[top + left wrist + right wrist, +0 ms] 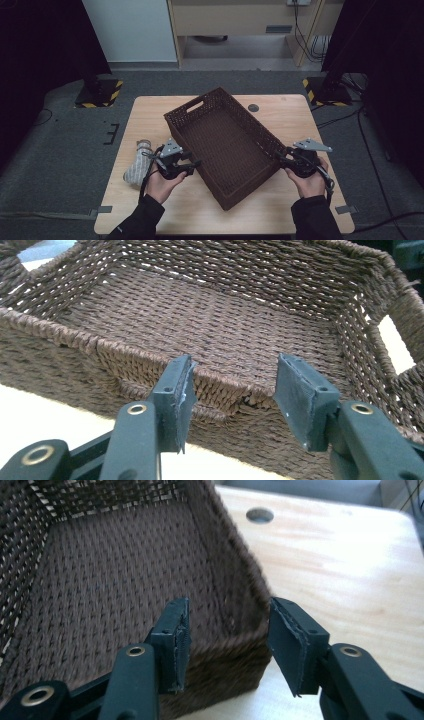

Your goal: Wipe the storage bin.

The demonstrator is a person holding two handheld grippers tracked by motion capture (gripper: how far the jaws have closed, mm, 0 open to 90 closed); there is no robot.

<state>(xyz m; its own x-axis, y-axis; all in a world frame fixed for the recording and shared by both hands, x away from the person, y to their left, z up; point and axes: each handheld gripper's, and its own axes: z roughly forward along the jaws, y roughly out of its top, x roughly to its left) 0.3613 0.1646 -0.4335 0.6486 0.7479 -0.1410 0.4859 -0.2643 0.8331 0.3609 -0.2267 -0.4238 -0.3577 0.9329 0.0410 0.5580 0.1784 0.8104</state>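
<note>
High view: the woven basket (222, 150), dark brown and rectangular, sits slantwise on the middle of the desk (280, 115), one short end with a handle slot turned toward the far left corner and the opposite corner reaching toward the near edge. It is empty, its plaited floor bare.

The left tool (192, 166) is at the basket's long left wall, its tips just at the rim, roughly halfway along the near part of that wall. In the left gripper view the two pads stand apart at a middling width, and the rim of the basket (220, 385) runs across the gap between them, close behind the pads (whether the pads touch the weave I cannot tell; neither presses on it).

The right tool (281, 159) is at the basket's right-hand near corner, just beside the wall. In the right gripper view its pads also stand apart at a middling width, with the corner of the basket (235, 625) showing between them and nothing clamped; the left pad hangs over the inside of the basket, the right pad over bare desk (350, 570).

Each tool is carried by a hand in a dark sleeve coming in from the near edge of the desk. A rolled grey-and-white cloth (138, 162) lies near the left edge, just beyond the left hand (162, 182). A small round hole (253, 107) is set in the desk near its far edge, right of the basket.
</note>
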